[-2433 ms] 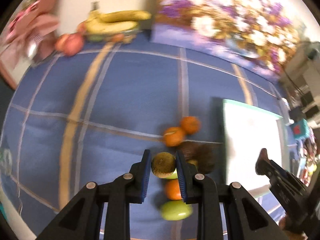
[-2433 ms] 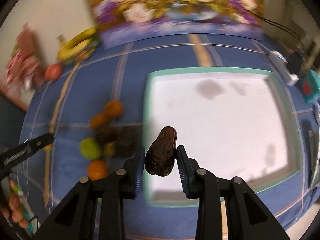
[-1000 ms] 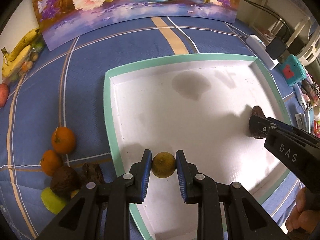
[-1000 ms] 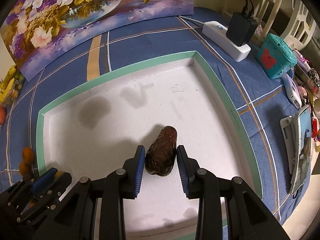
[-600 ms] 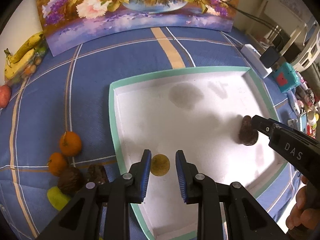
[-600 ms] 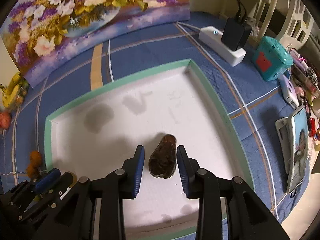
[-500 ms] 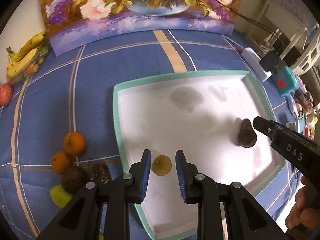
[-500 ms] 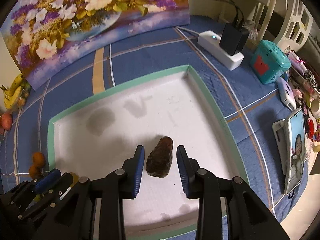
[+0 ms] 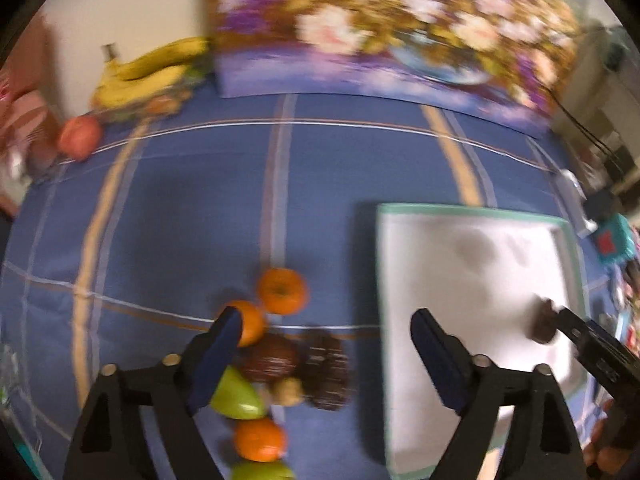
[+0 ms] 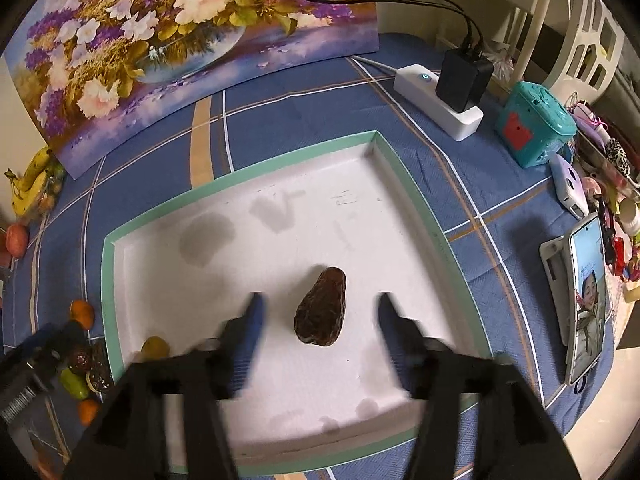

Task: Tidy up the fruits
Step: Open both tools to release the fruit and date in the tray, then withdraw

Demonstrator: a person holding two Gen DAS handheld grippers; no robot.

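Note:
A white tray with a green rim [image 10: 108, 288] lies on the blue cloth. A dark brown avocado [image 10: 320, 313] lies in it, between the spread fingers of my open right gripper [image 10: 318, 312]. A small yellow-green fruit [image 10: 155, 347] lies at the tray's near left corner. My left gripper [image 9: 324, 336] is wide open and empty above a pile of fruit on the cloth left of the tray [image 9: 384, 280]: oranges [image 9: 282, 291], dark avocados [image 9: 324, 364], green fruit [image 9: 236, 394]. The pile also shows in the right wrist view [image 10: 82, 364].
A flower painting [image 10: 192, 32] stands at the back. Bananas [image 9: 148, 70] and an apple [image 9: 79, 137] lie at the back left. A power strip [image 10: 438, 101], a teal box [image 10: 534, 124] and a phone [image 10: 586, 296] sit right of the tray.
Both grippers have opened wide and let go of their fruit in the tray. My left gripper has swung left to the fruit pile. My right gripper has drawn back a little.

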